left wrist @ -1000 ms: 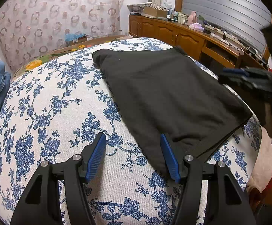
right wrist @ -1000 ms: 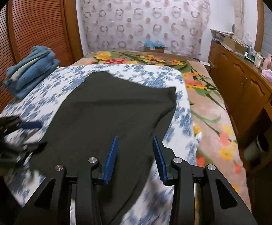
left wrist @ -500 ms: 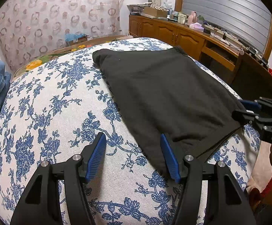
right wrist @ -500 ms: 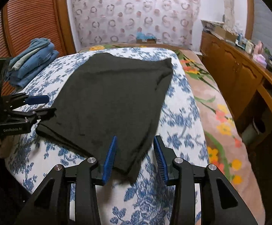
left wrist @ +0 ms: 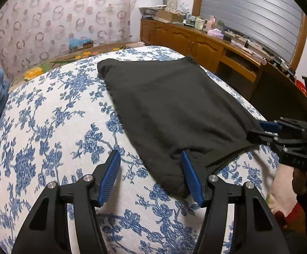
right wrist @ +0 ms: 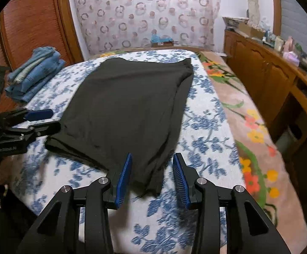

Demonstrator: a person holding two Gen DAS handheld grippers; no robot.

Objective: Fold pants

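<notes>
The dark charcoal, soft-knit folded pants are lying flat on the bed's white cover with blue flower print, stretching away from both pairs of tongs toward the far edge of the bed. The left tongs are standing spread wide, the blue-padded fingers well apart; the near left corner of the pants is reaching in between them, lying against the inner face of the right-hand finger, with nothing pinched. The right tongs are also standing released, fingers apart, with the near right corner of the pants lying between and just ahead of the tips. In the left wrist view the right tongs are showing at the far right, the tips touching or nearly touching the cloth's edge, though blur is making that hard to judge. A stack of folded blue denim jeans is sitting well to the left of the tongs, near the reddish-brown slatted wooden door. A long brown wooden sideboard with small clutter on top is running along the right, beyond a strip of pink blanket with orange flowers.
</notes>
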